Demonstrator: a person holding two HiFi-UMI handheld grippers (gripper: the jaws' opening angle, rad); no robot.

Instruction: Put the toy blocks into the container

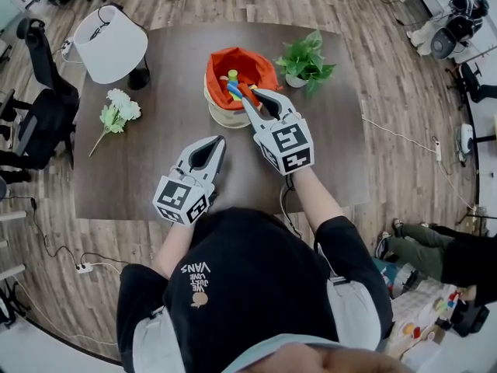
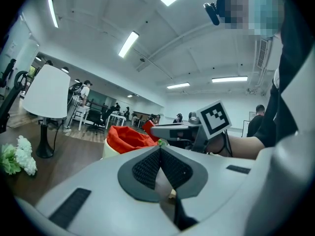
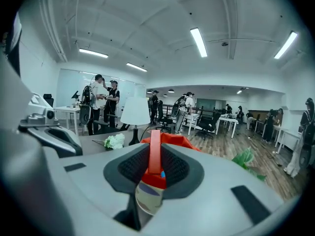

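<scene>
While the right gripper (image 1: 250, 98) pinches a long red toy block (image 3: 154, 154) that points straight over the container's (image 1: 224, 117) near rim at the table's (image 1: 147, 169) far edge, the left gripper (image 1: 218, 143) sits shut, empty and farther away.

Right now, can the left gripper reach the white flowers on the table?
Probably yes: the left gripper holds nothing, and only bare table lies between it and the white flowers, off to its left.

Orange-lined cream container (image 1: 225, 117), red toy block (image 3: 155, 154), white lamp (image 1: 112, 43), brown table (image 1: 167, 158)
</scene>
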